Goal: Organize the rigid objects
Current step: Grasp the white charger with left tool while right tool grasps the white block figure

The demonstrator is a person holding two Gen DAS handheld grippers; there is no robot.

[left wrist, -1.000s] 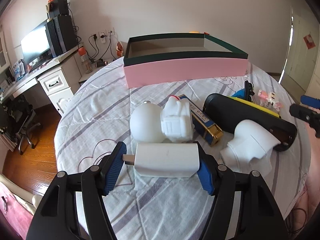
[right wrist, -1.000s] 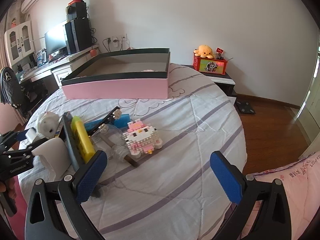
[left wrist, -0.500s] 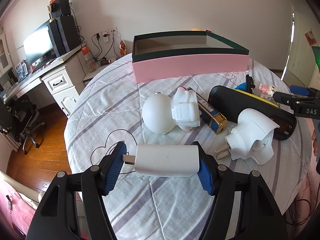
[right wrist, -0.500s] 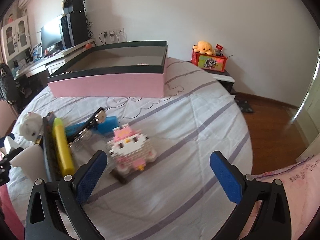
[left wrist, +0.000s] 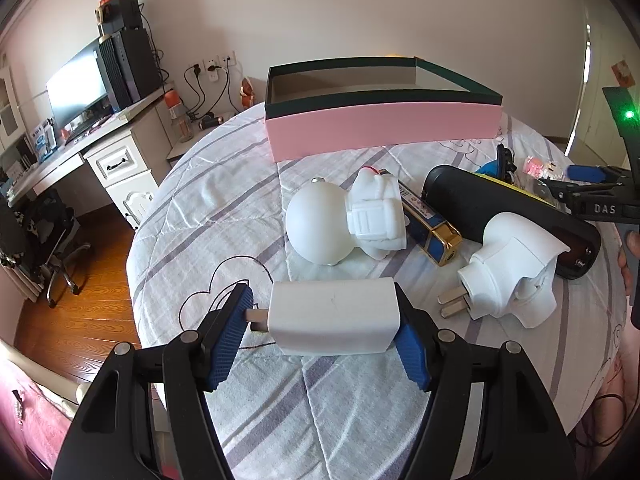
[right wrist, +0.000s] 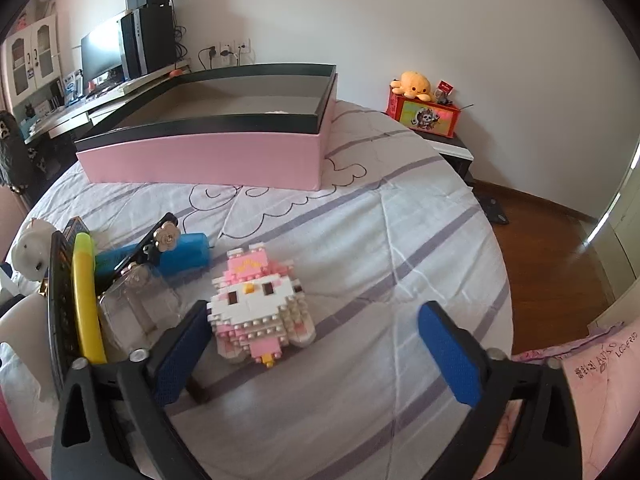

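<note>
- A quilted striped bedspread (left wrist: 248, 420) carries scattered objects before a pink box (left wrist: 380, 130).
- The left gripper (left wrist: 324, 320) clamps a white charger (left wrist: 332, 320) endwise; likely light, stiff, slick.
- The right gripper (right wrist: 316, 344) gapes wide around a brick figure (right wrist: 260, 300), probably fragile; broad flanks suit gripping.

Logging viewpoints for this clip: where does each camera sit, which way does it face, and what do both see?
Left wrist: on the left gripper, facing the pink box; its jaws clamp a white charger; the right gripper shows at right.
Right wrist: on the right gripper, jaws open around a pink block figure.
Shared: pink box, white astronaut figure, bedspread.
</note>
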